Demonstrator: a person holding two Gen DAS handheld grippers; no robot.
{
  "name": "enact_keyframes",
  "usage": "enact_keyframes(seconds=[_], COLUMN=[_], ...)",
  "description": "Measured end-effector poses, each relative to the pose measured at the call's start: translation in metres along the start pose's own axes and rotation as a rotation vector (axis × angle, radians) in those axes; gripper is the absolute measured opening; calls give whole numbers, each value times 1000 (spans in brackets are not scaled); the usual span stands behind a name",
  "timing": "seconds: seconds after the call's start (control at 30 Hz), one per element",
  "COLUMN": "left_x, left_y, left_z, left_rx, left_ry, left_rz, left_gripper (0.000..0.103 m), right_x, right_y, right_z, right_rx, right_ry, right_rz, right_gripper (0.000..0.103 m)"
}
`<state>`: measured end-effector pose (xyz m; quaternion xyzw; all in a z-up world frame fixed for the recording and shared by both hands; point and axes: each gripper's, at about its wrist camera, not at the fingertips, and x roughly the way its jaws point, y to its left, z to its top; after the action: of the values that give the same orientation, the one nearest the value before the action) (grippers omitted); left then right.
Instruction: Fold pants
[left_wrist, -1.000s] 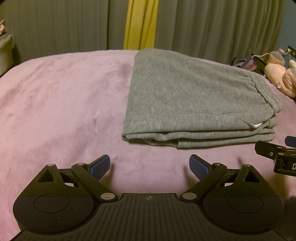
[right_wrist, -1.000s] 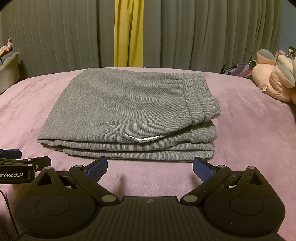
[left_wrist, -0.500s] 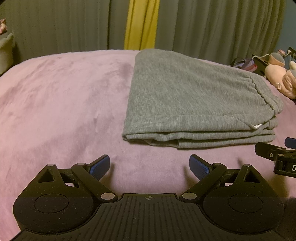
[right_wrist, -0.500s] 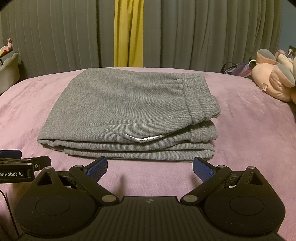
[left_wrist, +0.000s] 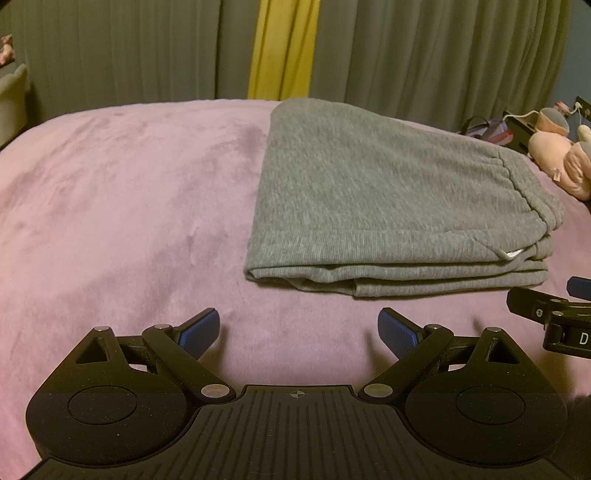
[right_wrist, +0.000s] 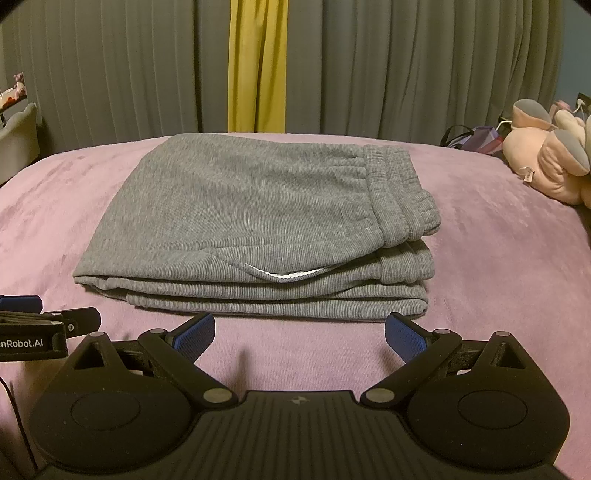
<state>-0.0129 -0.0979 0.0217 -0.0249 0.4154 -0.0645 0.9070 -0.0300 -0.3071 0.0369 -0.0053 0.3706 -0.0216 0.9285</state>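
Nothing has moved: both claws (left_wrist: 299, 328) (right_wrist: 300, 334) gape empty before folded pants (right_wrist: 258, 221).

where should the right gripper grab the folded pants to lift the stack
Probably the near edge of the grey pants, low, coming in flat from the front: the layers all end there in a stacked edge that the open right gripper already faces, so one pinch could catch every layer.

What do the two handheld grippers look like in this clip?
Both the left gripper and right gripper are matte black with ribbed bodies, round discs on each side, silver pivot pins and blue textured pads. White lettering ending "nRobot.AI" marks the left one's side.
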Motion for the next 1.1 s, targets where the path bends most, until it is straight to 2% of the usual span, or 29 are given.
enact_keyframes(seconds=[1.1], left_x=[-1], left_y=[-2], left_z=[-1], left_rx=[-13], left_ry=[14], left_rz=[2], left_gripper=[97], right_x=[1], right_y=[1], right_z=[-1], right_rx=[-4], right_ry=[3], right_rz=[-4], right_gripper=[99])
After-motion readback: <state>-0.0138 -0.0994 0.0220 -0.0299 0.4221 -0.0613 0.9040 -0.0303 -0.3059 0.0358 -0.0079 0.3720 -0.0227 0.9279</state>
